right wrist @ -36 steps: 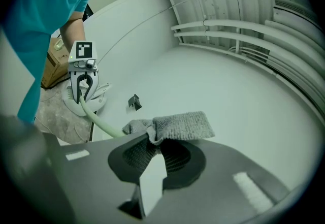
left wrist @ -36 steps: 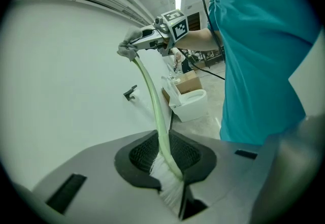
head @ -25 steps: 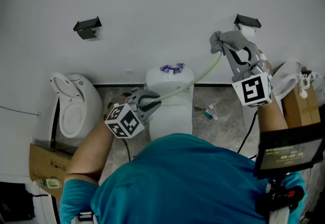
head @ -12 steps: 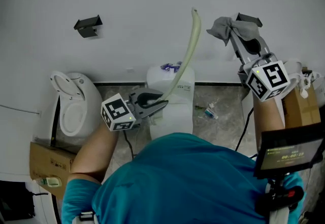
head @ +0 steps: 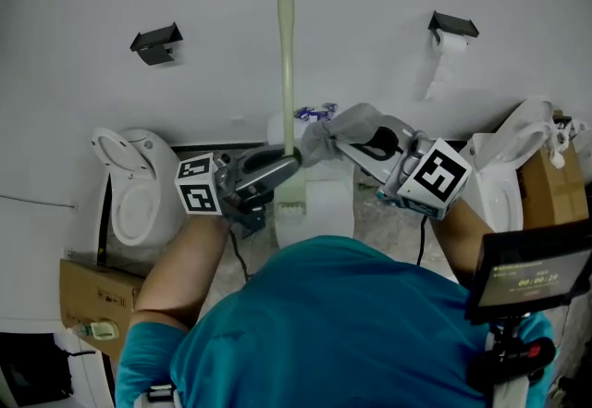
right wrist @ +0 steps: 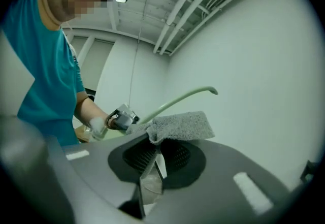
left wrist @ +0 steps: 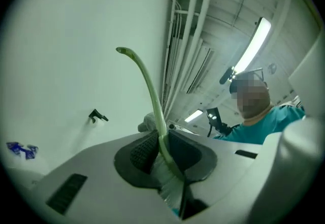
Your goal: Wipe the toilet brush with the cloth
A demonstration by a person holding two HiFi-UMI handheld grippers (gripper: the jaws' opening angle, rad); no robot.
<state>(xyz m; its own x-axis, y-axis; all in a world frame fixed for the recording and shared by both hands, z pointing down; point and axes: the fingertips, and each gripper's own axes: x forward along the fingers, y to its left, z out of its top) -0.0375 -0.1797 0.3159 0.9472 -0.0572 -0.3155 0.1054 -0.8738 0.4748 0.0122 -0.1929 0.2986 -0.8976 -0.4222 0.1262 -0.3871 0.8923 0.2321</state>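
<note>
Two grips: left gripper fingers hold the upright toilet brush; right gripper fingers hold the cloth, maybe touching it.

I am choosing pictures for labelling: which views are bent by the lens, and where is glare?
Head view: evenly lit, sharp, the toilet brush looks straight. Left gripper view: fisheye with dark corners, the ceiling lamp glares white. Right gripper view: same fisheye; the cloth is sharp.

Toilet left; paper roll on wall; cardboard box.
</note>
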